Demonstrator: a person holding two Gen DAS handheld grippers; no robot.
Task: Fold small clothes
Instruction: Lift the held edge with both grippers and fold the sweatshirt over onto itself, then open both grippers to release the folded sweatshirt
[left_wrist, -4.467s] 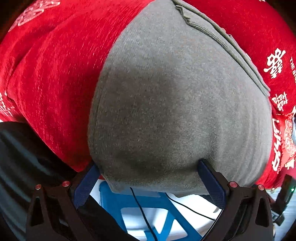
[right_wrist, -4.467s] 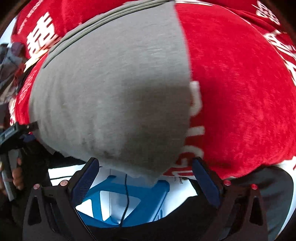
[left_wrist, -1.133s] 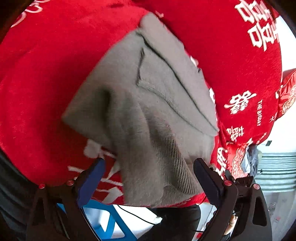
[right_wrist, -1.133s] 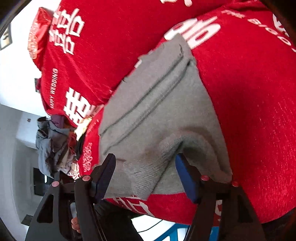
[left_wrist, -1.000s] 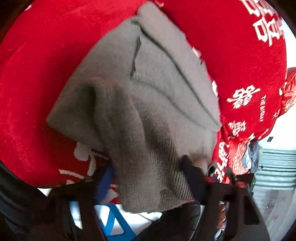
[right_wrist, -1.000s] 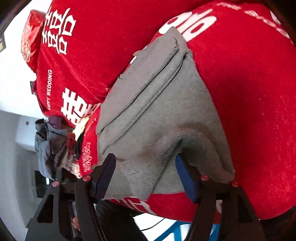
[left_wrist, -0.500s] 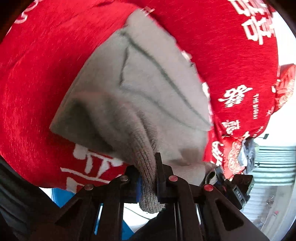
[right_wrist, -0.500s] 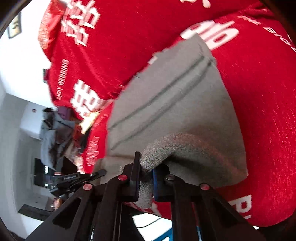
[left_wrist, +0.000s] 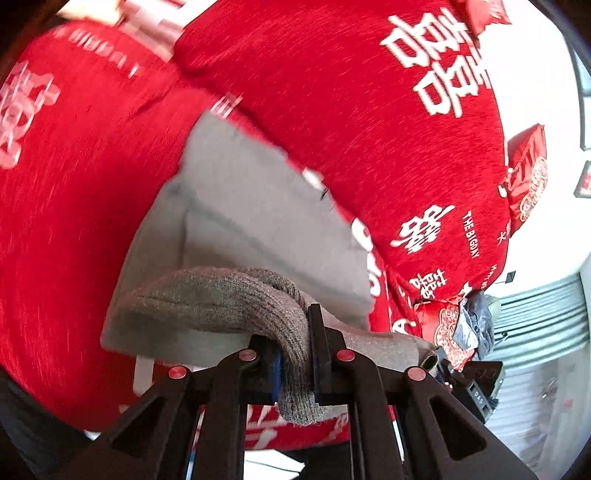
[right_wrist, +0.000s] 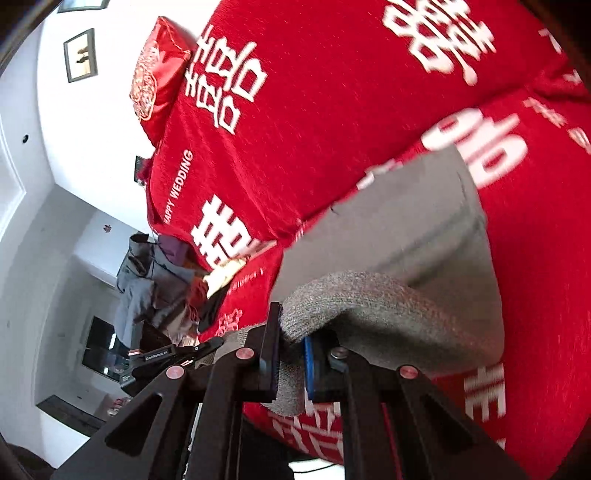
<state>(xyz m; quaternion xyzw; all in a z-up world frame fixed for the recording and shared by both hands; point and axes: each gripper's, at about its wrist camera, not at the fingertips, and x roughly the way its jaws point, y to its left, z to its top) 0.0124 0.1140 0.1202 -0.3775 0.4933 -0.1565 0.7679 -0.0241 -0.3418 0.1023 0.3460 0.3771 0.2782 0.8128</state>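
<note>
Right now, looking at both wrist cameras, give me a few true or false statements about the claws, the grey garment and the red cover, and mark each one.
1. The left claw is clamped on the ribbed hem of the grey knit garment. True.
2. The right claw is open and empty. False: it is shut on the same garment's ribbed edge.
3. The garment lies on a red fabric cover with white printed characters. True.
4. The cover's lettering is black. False: it is white.
5. A red embroidered cushion sits beyond the cover. True.
</note>
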